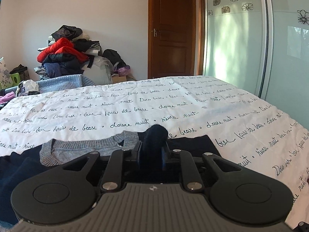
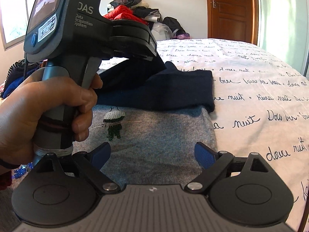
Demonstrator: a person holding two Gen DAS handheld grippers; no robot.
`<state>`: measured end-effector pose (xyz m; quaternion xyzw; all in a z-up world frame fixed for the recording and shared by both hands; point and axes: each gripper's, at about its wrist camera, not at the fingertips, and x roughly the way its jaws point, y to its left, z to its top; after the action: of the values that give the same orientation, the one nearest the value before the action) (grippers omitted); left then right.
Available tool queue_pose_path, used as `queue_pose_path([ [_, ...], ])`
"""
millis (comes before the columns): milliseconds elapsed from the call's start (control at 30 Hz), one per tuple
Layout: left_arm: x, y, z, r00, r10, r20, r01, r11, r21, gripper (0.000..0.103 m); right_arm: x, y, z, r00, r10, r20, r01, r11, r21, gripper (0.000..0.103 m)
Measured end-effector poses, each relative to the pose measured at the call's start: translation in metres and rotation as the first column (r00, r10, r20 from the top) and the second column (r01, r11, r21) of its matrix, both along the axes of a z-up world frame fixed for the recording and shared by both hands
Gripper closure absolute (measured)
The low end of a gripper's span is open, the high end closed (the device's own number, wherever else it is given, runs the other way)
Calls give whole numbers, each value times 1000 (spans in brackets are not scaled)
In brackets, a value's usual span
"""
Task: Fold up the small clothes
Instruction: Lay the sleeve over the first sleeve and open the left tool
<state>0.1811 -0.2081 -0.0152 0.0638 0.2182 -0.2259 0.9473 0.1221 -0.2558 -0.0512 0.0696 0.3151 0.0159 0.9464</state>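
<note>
A small grey knit sweater (image 2: 154, 135) with navy sleeves and a sequinned figure (image 2: 114, 121) lies flat on the bed. Its grey collar (image 1: 87, 150) shows in the left wrist view. One navy sleeve (image 2: 173, 89) is folded across the chest. My left gripper (image 1: 151, 148) has a bunch of that navy sleeve (image 1: 154, 139) between its blue pads, which touch it on both sides, and the cloth pokes out past the tips. A hand (image 2: 38, 106) holds that gripper's handle. My right gripper (image 2: 152, 154) stands open just above the sweater's lower body, with nothing between its fingers.
The white bedcover (image 1: 173, 104) with black script runs far and right to the bed's edge. A pile of clothes (image 1: 67, 56) sits beyond the bed at the far left. A brown door (image 1: 173, 29) and a glass wardrobe (image 1: 251, 48) stand behind.
</note>
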Motion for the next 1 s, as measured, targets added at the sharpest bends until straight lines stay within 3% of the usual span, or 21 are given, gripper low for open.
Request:
queue_pose_path([
  [133,-7,-5,3,999,-24,40,24,1000,9,43,0,-2,-2,1000,-3,-6,3,1000,10,9],
  [200,-11,-7,5,998,-38,53,38,999,4,39,-1,-4,-3,1000,-7,-12,8,1000,19,9],
  [367,-15,-7,9,998,-20,68,17,999,40,34,-3,-4,-3,1000,-14,-14,14,1000,15,9],
  [633,-16,21,8,994,87,67,-94,990,106,15,-7,-1,0,1000,-13,-11,13,1000,12,8],
  [1000,-25,75,5,978,211,-2,-209,970,124,12,-12,14,3,1000,17,-14,-17,1000,-20,8],
])
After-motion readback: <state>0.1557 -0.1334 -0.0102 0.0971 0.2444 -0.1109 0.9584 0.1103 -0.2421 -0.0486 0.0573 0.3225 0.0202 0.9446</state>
